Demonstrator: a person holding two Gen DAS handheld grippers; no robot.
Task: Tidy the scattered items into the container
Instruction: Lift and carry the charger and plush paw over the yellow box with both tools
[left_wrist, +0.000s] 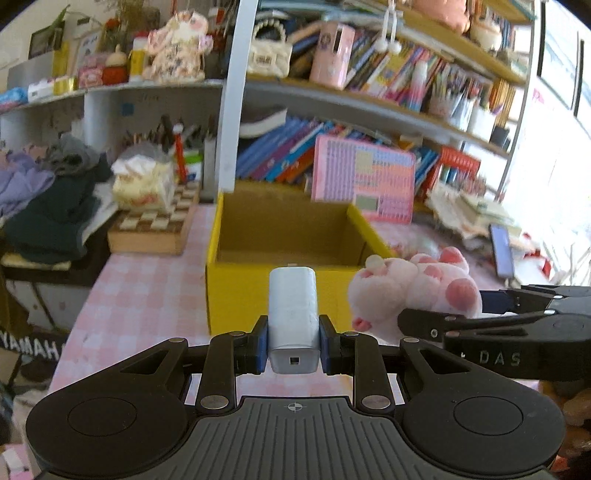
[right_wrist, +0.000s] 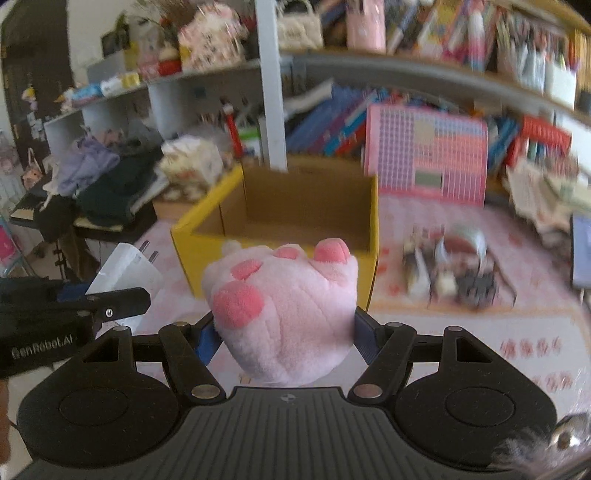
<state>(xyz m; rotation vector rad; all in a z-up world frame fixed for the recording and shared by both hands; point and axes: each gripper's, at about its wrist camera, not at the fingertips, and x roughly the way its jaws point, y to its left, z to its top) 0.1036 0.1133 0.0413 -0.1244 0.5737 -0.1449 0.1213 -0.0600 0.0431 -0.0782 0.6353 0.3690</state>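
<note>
Both loads hang short of the empty yellow box (left_wrist: 236, 295), ready for dropping in: the left gripper (left_wrist: 293, 347) pinches a white charger (left_wrist: 293, 306), the right gripper (right_wrist: 286, 332) clamps a pink plush paw (right_wrist: 284, 306).

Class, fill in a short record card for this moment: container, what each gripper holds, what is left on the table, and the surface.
Container: yellow cardboard box, open top, nothing visible inside
Left gripper: shut on a white charger
Right gripper: shut on a pink plush paw
Position: both items in front of the box, not yet inside
Left on the table: a blurred cluster of small items to the right of the box
Surface: pink checked tablecloth
</note>
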